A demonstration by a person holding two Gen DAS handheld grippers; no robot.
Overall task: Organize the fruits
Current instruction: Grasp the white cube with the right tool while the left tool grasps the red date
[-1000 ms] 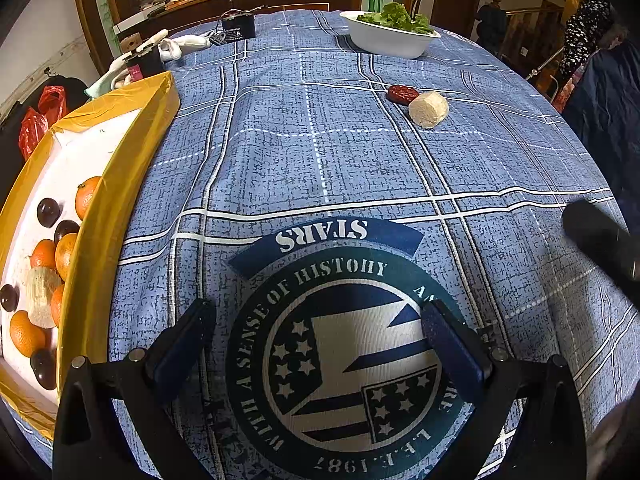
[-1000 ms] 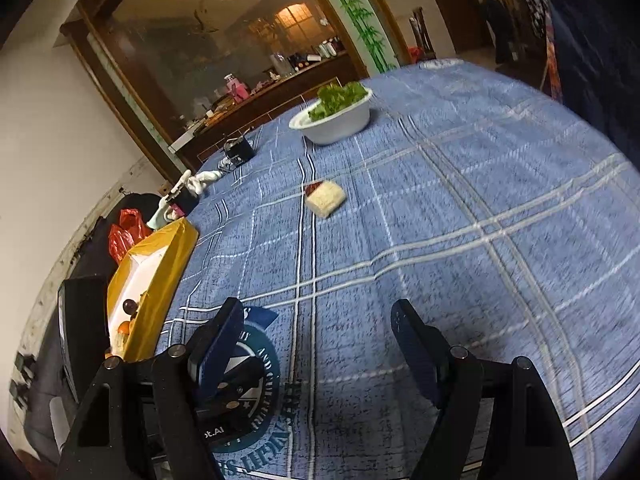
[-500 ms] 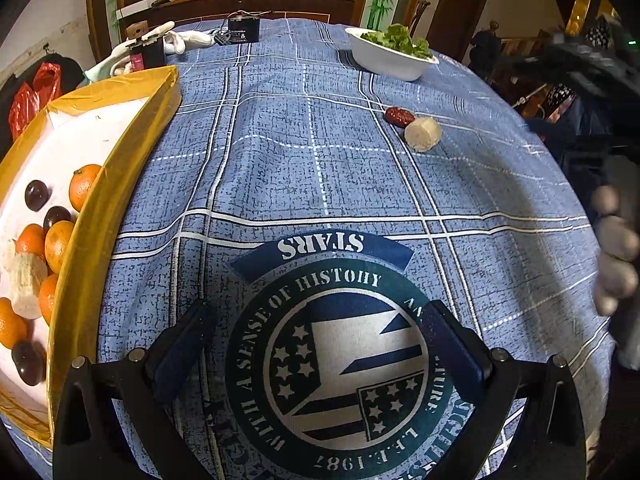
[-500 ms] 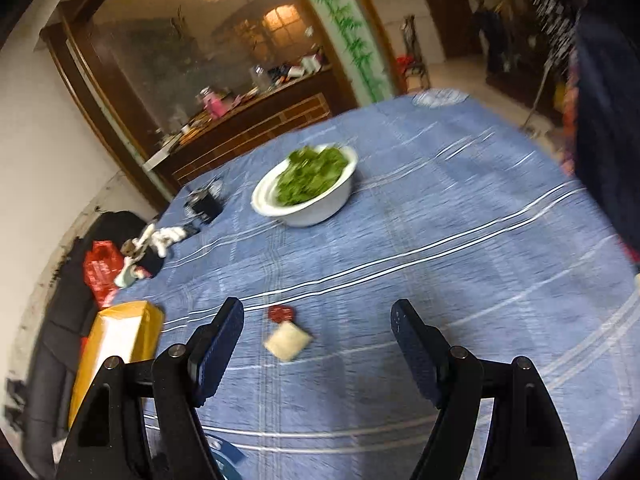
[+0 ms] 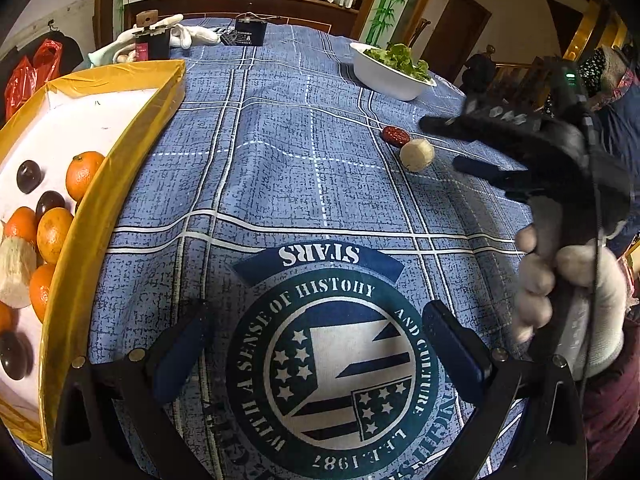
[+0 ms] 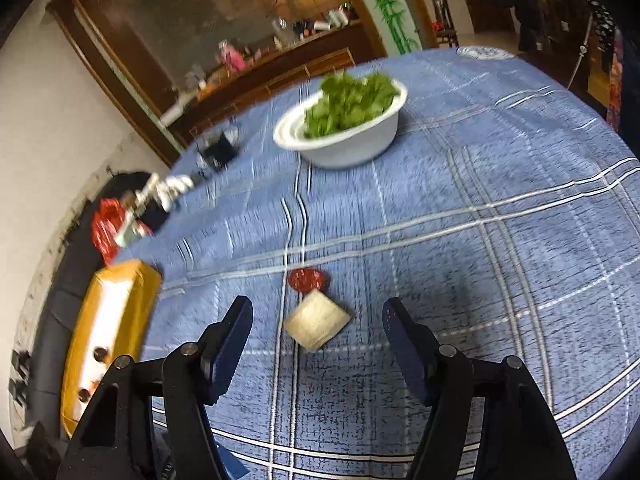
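Both grippers empty over the desk [image 5: 280, 152].

I see the yellow tray [image 5: 116, 152] (oranges, dark fruit inside) at left. My right gripper [image 6: 318, 322], jaws wide, frames the pale fruit piece [image 6: 317, 323] touching a red date [image 6: 307, 280]; left gripper [image 5: 316, 344] jaws wide.

Your table [image 5: 280, 184] wears a blue plaid cloth with a round "STARS" emblem [image 5: 332, 356] printed at six o'clock in the left wrist view. At nine o'clock you have the yellow-rimmed tray [image 5: 108, 184] resting on the cloth. Toward two o'clock a red date [image 5: 395, 135] and a pale cut fruit piece [image 5: 417, 154] lie just beside each other. At one o'clock sits a white bowl of greens [image 5: 390, 76]. At eleven to twelve o'clock you'll find white gloves [image 5: 188, 34], a dark little container [image 5: 150, 42] and a black box [image 5: 250, 32].
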